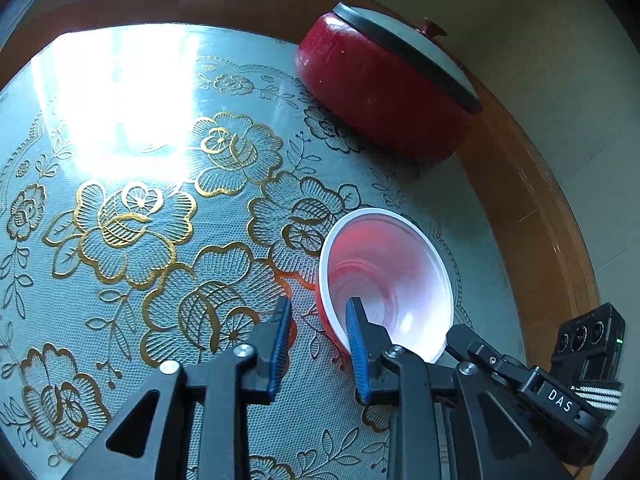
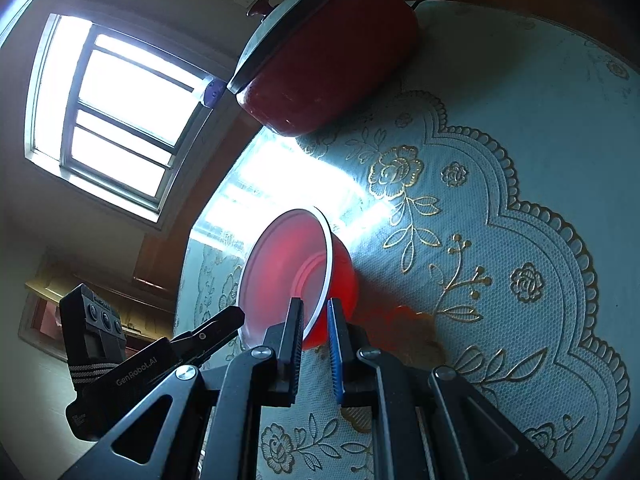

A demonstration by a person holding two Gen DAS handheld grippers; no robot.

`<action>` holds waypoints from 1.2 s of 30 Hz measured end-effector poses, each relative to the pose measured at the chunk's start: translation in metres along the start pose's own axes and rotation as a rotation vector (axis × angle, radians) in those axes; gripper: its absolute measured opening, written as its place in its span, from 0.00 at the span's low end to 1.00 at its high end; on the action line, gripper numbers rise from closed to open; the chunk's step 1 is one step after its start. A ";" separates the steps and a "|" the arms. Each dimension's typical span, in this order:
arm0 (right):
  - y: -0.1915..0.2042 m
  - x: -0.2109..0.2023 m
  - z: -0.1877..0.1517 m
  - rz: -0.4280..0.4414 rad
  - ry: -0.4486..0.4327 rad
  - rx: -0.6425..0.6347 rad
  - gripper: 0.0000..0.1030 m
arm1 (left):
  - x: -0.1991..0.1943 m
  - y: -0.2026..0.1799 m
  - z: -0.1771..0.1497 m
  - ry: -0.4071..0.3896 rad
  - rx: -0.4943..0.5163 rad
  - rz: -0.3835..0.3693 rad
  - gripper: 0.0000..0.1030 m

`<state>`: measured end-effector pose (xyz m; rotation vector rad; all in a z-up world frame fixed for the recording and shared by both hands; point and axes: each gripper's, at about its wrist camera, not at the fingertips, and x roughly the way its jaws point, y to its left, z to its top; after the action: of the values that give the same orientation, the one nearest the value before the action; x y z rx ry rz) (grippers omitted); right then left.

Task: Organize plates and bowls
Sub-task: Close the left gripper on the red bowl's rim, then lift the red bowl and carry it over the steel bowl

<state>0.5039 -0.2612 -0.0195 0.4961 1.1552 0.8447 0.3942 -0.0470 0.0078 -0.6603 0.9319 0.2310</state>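
Note:
A red bowl with a white inside (image 1: 390, 276) is held tilted above the lace-covered table. In the left wrist view my left gripper (image 1: 320, 314) straddles its rim, one blue pad inside the bowl and one outside, with a visible gap to the outer pad. In the right wrist view the same bowl (image 2: 288, 272) is pinched at its white rim by my right gripper (image 2: 316, 312), the jaws closed on the rim. The other gripper's body shows at each view's edge.
A big red pot with a grey lid (image 1: 384, 92) stands at the far side of the table; it also shows in the right wrist view (image 2: 320, 64). The wooden table edge (image 1: 532, 208) runs on the right. A bright window (image 2: 116, 116) glares on the tablecloth.

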 end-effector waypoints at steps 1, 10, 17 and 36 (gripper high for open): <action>0.000 0.001 0.000 -0.002 -0.001 -0.002 0.10 | 0.002 0.000 0.000 0.005 -0.002 -0.002 0.22; 0.001 0.007 0.000 -0.010 0.003 -0.008 0.10 | 0.012 -0.008 0.003 -0.001 0.021 -0.027 0.12; 0.001 0.008 0.000 -0.028 0.010 -0.015 0.09 | 0.008 -0.015 -0.002 -0.008 0.064 -0.011 0.10; 0.006 -0.021 -0.026 -0.031 0.008 -0.028 0.09 | -0.027 -0.022 -0.049 -0.007 0.108 -0.031 0.10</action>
<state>0.4740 -0.2762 -0.0121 0.4505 1.1545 0.8357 0.3559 -0.0920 0.0188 -0.5730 0.9204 0.1542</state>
